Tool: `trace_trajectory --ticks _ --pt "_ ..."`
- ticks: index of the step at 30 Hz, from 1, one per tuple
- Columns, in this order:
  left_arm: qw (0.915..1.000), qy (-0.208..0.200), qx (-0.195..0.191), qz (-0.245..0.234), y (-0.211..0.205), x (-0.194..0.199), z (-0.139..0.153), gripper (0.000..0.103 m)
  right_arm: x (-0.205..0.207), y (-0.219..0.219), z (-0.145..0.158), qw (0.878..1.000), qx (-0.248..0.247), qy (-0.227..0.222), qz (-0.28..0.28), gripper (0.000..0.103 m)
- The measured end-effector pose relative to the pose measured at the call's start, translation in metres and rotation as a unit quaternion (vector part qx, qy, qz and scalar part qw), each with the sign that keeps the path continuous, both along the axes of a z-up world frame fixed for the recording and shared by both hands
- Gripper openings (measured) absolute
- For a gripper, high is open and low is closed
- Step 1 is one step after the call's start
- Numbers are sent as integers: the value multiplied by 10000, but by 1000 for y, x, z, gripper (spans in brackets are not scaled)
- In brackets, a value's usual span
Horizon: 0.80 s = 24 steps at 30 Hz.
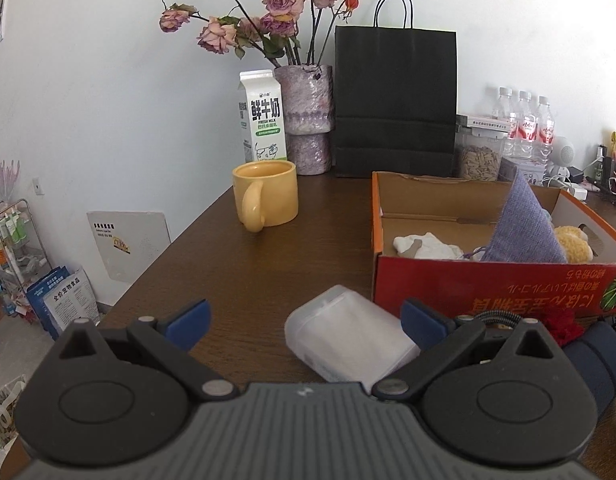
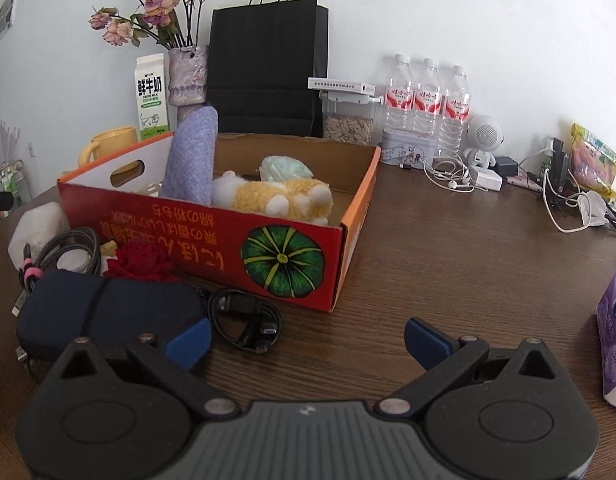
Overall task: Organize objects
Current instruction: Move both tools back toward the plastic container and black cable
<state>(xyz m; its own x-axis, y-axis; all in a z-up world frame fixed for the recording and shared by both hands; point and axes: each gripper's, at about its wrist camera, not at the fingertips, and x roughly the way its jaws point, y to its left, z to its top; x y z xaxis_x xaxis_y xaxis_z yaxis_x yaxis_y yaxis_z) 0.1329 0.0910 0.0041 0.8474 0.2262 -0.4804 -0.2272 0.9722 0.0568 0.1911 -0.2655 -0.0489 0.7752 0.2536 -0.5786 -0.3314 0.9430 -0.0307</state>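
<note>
A red and orange cardboard box (image 1: pixel 488 284) (image 2: pixel 212 236) sits on the brown table, holding a purple knitted cloth (image 1: pixel 524 224) (image 2: pixel 192 156), a yellow plush toy (image 2: pixel 280 198) (image 1: pixel 574 246) and a white cloth (image 1: pixel 428 246). My left gripper (image 1: pixel 304 324) is open, and a translucent white plastic case (image 1: pixel 348 338) (image 2: pixel 36 228) lies between its fingers, close to the right one. My right gripper (image 2: pixel 306 338) is open over bare table. Left of it lie a coiled black cable (image 2: pixel 246 316), a dark blue pouch (image 2: pixel 104 316), a red knitted flower (image 2: pixel 142 266) and a braided cable (image 2: pixel 72 248).
A yellow mug (image 1: pixel 266 194), milk carton (image 1: pixel 262 118), vase of dried roses (image 1: pixel 306 112) and black paper bag (image 1: pixel 394 100) stand at the back. Water bottles (image 2: pixel 426 96), a seed jar (image 2: pixel 348 122), earphones and chargers line the far right. A purple tissue pack (image 2: pixel 614 332) lies at the right edge.
</note>
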Motion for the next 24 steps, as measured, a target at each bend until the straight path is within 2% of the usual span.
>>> trace_trajectory --ticks 9,12,24 --pt "9997 213 -84 55 13 -10 -13 103 22 5 -16 9984 -95 396 380 103" --pt "9996 266 -119 25 13 -11 -17 103 32 4 -18 9976 26 506 479 103" --pt "9989 279 -374 24 8 5 -18 103 42 6 -20 9971 62 475 592 103"
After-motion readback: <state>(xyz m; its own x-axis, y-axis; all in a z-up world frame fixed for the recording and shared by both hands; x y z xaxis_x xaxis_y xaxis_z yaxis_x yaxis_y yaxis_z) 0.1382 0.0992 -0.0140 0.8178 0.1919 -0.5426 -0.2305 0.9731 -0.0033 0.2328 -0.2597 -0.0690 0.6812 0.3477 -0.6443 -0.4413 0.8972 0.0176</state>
